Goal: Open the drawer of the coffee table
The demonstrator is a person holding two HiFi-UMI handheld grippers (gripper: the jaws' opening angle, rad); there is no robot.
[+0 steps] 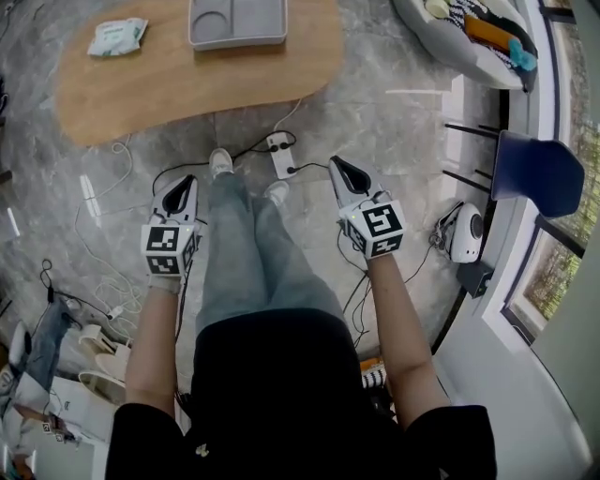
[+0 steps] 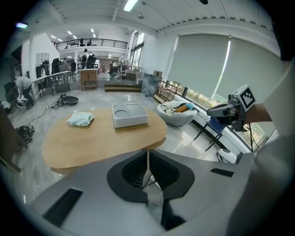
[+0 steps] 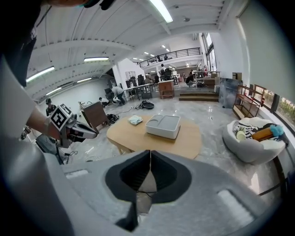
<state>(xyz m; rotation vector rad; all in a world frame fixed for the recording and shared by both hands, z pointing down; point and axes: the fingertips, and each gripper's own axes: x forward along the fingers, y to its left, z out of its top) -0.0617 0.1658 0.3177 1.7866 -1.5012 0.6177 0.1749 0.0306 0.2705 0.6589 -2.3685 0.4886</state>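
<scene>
We are standing before the low wooden worktop, both pairs of tongs shut and empty.

We are holding the left tongs and the right tongs out on either side of our legs, each pointing forward and down towards the grey marble floor, jaws pressed together with nothing between them. The worktop is lying ahead of us, past our shoes and a white power strip, well apart from both pairs of tongs; we are not making out its drawer in any view. On it a grey tray is sitting, with a pale green packet lying to its left, apart from it.
</scene>
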